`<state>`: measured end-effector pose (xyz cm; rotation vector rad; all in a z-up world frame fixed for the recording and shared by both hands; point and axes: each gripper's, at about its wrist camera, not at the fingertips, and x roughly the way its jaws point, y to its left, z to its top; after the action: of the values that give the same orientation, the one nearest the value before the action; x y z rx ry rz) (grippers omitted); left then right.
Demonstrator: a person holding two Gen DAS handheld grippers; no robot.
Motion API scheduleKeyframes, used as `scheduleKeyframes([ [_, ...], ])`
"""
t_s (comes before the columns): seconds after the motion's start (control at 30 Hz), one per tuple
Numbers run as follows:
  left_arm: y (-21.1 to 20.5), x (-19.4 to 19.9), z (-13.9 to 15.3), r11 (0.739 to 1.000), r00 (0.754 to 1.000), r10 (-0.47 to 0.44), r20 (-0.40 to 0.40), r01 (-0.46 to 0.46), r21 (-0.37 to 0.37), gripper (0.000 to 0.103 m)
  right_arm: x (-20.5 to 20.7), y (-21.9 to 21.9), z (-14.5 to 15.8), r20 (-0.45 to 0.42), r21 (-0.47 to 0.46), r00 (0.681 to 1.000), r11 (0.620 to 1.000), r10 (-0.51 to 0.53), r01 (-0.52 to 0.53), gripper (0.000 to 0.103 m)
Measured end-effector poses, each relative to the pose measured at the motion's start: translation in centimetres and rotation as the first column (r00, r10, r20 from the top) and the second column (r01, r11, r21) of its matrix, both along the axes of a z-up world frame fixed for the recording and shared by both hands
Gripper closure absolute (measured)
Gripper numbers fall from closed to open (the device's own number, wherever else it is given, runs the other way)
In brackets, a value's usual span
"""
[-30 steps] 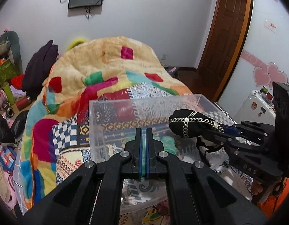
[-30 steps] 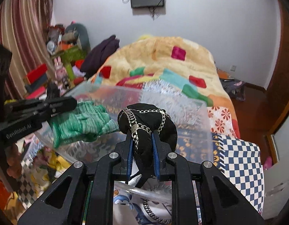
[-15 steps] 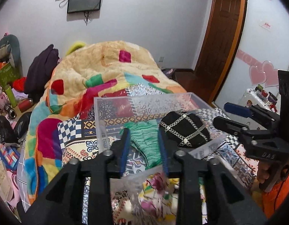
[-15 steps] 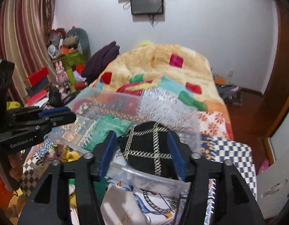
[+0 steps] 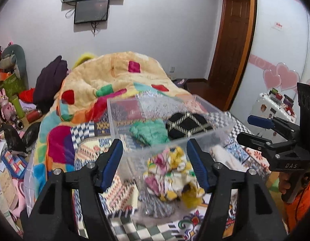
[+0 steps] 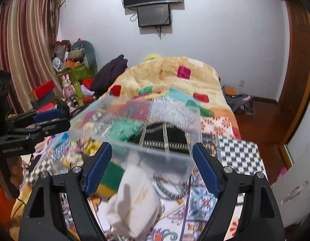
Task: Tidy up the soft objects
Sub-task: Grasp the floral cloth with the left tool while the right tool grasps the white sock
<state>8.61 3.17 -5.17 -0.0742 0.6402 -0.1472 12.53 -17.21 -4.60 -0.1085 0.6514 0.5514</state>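
Left tongs (image 5: 155,160): mine, spread wide apart with nothing between the blue pads (image 5: 111,163); they sit before the near wall of the bin, over the floral cloth.
Right tongs (image 6: 153,169): also mine, spread wide and holding nothing; the white pouch lies below the gap between them.
Right tongs from the left view (image 5: 255,128): seen side-on at the right edge, fingers parted, clear of the bin.
Left tongs from the right view (image 6: 50,120): seen at the left edge, beside the bin's left wall.
Bin (image 5: 197,140): clear plastic, standing on the bed near its foot end, open at the top.
Green knit (image 5: 150,131): inside the bin, on its left side, touching the black piece.
Black piece (image 5: 188,125): inside the bin, on its right side, crossed by pale chain bands in a diamond pattern; it shows in the right view too (image 6: 165,136).
Floral cloth (image 5: 171,178): crumpled, white with yellow and pink, on the bed just outside the bin's near wall.
White pouch (image 6: 134,198): on the bed just before the bin, blurred, with faint gold script I cannot read.
Chain (image 6: 167,190): loose on the bed beside the pouch, near the bin's front right corner.
Bed (image 5: 60,148): covered by a patchwork spread, with a tan quilt (image 5: 118,74) heaped at the far end.
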Motion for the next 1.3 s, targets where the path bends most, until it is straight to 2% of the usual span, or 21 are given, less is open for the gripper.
scheduleKeyframes([
  [0.3,-0.3,0.8,-3.3,1.000,0.997,0.016,-0.079,-0.017,-0.015,0.038,-0.6,-0.3,-4.2,-0.110,-0.037,0.994,0.999,-0.005,0.000,0.023],
  [0.37,-0.4,0.9,-3.6,1.000,0.997,0.020,-0.080,-0.021,-0.012,0.041,-0.8,-0.3,-4.8,-0.121,-0.051,0.993,0.999,-0.009,0.003,0.023],
  [0.47,-0.3,1.0,-4.1,1.000,0.996,0.015,-0.089,-0.016,-0.010,0.054,-1.3,-0.2,-5.6,-0.137,-0.064,0.991,0.998,0.002,-0.011,0.024],
  [0.53,-0.3,1.1,-4.3,1.000,0.995,0.006,-0.099,-0.007,-0.017,0.066,-1.4,-0.1,-6.0,-0.151,-0.064,0.988,0.998,0.014,-0.024,0.034],
  [0.7,-0.6,0.8,-4.4,1.000,0.996,-0.006,-0.092,0.004,-0.016,0.082,-1.6,-0.3,-6.4,-0.180,-0.038,0.982,0.998,0.048,-0.056,0.067],
  [0.83,-0.6,0.2,-3.9,1.000,0.997,-0.007,-0.072,0.006,-0.013,0.090,-2.2,-0.6,-6.2,-0.172,-0.033,0.983,0.997,0.059,-0.065,0.083],
  [1.0,-0.2,-0.8,-2.7,0.999,1.000,-0.002,-0.031,0.001,-0.033,0.092,-3.3,-1.1,-5.0,-0.112,-0.036,0.993,0.998,0.040,-0.044,0.088],
  [1.3,-0.1,-1.9,0.1,0.999,0.998,-0.004,0.055,0.007,-0.047,0.093,-3.7,-2.0,-0.8,0.003,0.013,1.000,1.000,0.008,-0.008,0.088],
])
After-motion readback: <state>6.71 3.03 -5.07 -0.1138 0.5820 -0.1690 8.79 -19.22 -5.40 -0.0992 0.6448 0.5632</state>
